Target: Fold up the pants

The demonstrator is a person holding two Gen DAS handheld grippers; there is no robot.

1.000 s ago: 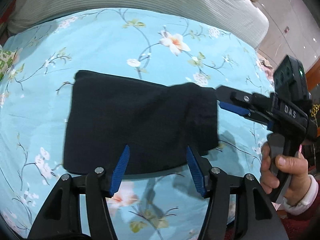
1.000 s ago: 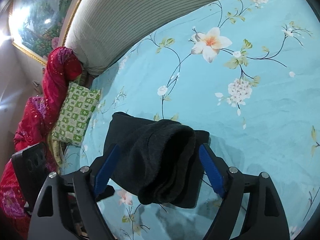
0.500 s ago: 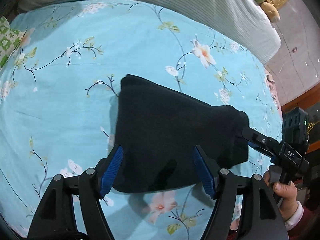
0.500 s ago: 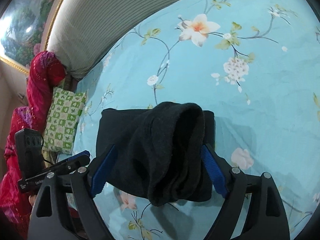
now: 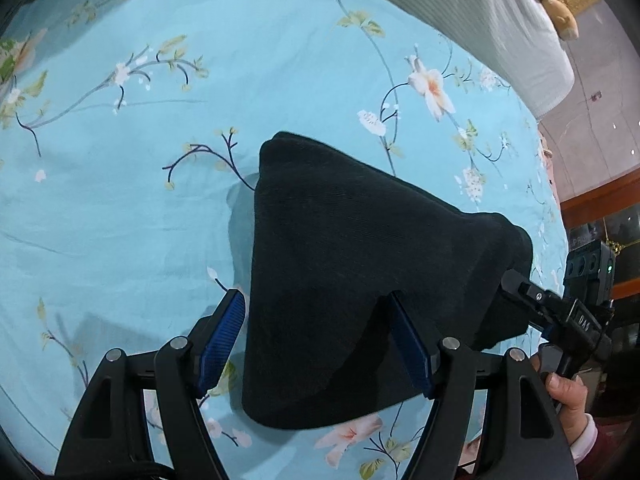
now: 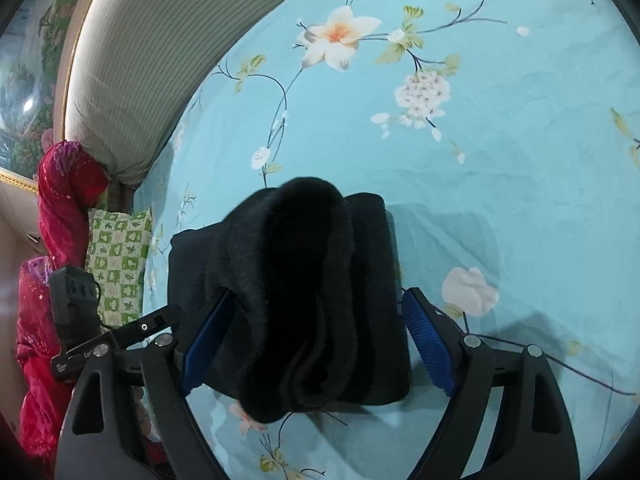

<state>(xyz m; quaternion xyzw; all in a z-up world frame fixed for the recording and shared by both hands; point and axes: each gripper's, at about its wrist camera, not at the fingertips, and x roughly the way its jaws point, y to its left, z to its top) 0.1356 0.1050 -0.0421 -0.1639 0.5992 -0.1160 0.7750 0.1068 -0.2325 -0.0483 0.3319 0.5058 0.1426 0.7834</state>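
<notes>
Your left gripper [image 5: 316,336] is spreading its blue fingers [image 5: 222,338] wide, and the folded black pants [image 5: 360,280] are draping between and over them; the right-hand pad is lying against the cloth, the left one is sitting just beside its edge, and you cannot tell whether anything is being pinched. Your right gripper [image 6: 316,340] is also standing open, with a thick rolled fold of the pants [image 6: 304,288] bulging up between its fingers [image 6: 426,344] and hiding most of the left pad. In the left wrist view the right gripper [image 5: 516,288] is pushing its tip into the right edge of the bundle, with your hand [image 5: 568,396] wrapping the handle below. The pants are lying near the middle of the blue flowered sheet [image 5: 160,200], with wide bare sheet showing on the far side and to the left, and their near edge is hanging close to the gripper bases. A striped bolster [image 6: 160,60] is running along the far edge of the bed, and a green checked pillow [image 6: 120,264] and red cloth [image 6: 60,208] are crowding the left side in the right wrist view. The lower layers of the pants are disappearing under the top fold, so how many layers are stacked is hard to make out.
</notes>
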